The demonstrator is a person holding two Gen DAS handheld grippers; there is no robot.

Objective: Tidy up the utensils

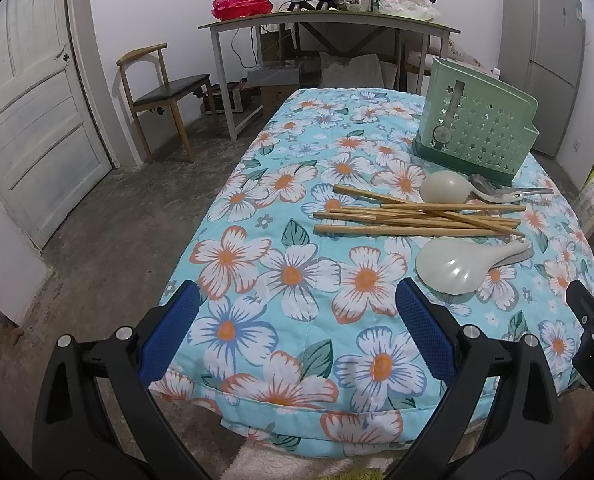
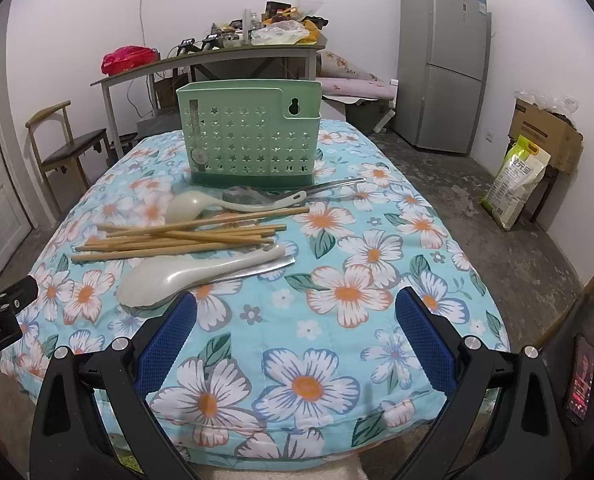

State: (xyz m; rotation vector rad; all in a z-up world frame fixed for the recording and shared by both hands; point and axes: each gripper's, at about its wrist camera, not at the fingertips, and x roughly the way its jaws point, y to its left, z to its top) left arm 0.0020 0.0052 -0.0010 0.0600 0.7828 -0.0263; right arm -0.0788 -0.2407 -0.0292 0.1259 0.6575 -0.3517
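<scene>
Both grippers hang over the near end of the flowered quilt (image 2: 337,360) with nothing between their fingers; the left gripper (image 1: 297,328) and the right gripper (image 2: 293,332) are each spread wide and released.

The utensils lie in a loose heap ahead of them, in front of the green holder (image 2: 253,136), which stands upright at the far side of the heap. The chopsticks (image 2: 177,238) lie crosswise to both grippers, long axes running left to right, overlapping one another. A pale rice paddle (image 2: 165,276) lies nearest, its bowl to the left and its handle trailing right across a metal knife blade (image 2: 265,270). Beyond the sticks are a second pale spoon (image 2: 193,204) and a metal spoon (image 2: 241,196), just before the holder's foot.

From the right gripper the paddle's bowl sits just beyond its left finger, so I judge that hand the nearer one. From the left gripper the whole heap lies forward and off to the right, well apart.
</scene>
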